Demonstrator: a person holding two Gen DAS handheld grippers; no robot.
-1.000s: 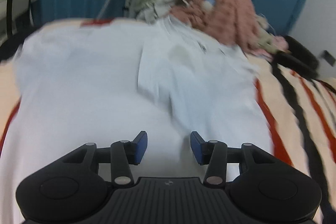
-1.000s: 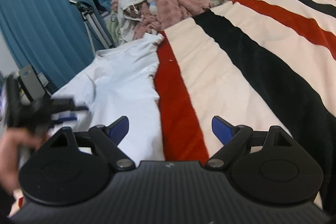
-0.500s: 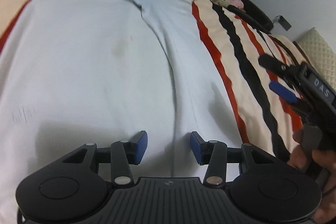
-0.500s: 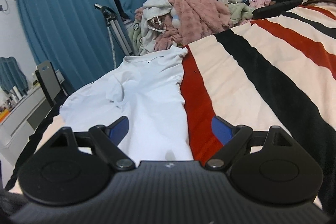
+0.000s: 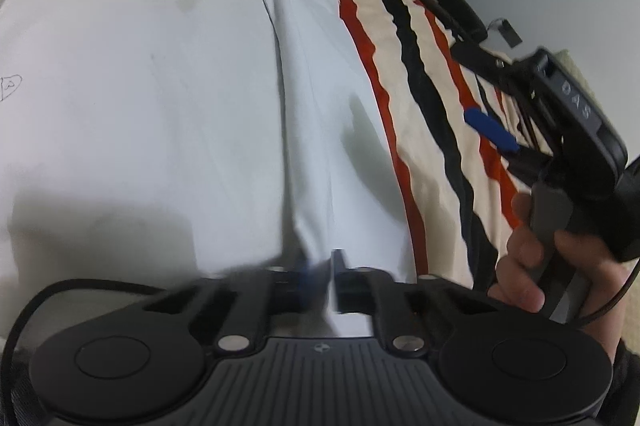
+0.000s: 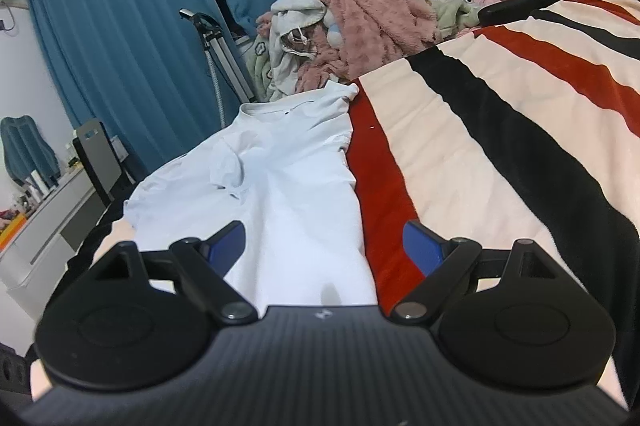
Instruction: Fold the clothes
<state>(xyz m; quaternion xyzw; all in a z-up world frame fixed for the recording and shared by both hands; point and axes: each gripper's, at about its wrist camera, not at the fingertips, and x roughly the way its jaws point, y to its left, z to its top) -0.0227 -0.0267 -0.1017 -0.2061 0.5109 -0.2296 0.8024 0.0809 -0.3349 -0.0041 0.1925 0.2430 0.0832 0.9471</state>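
Observation:
A white shirt point(image 5: 160, 86) lies spread flat on a striped blanket point(image 5: 432, 114), its right side folded in along a long ridge. My left gripper point(image 5: 330, 278) is at the near end of that ridge, its jaws shut on a pinch of the shirt's cloth, blurred by motion. In the right wrist view the shirt point(image 6: 288, 194) runs away toward the collar. My right gripper point(image 6: 324, 246) hangs open above the shirt's right edge and the red stripe, holding nothing. In the left wrist view its blue pad point(image 5: 490, 128) shows at the right, with a hand point(image 5: 532, 266) on the handle.
A heap of pink and grey clothes point(image 6: 352, 18) sits beyond the shirt's collar. A tripod point(image 6: 216, 58) stands before blue curtains point(image 6: 120, 26). A dark chair back point(image 6: 96, 150) and a grey desk point(image 6: 48, 210) are off the bed's left side. The blanket point(image 6: 500, 146) stretches right.
My left gripper swung from the collar end back along the shirt's folded ridge to its near end, and its jaws closed on the cloth. The right gripper stayed open, shifting slightly.

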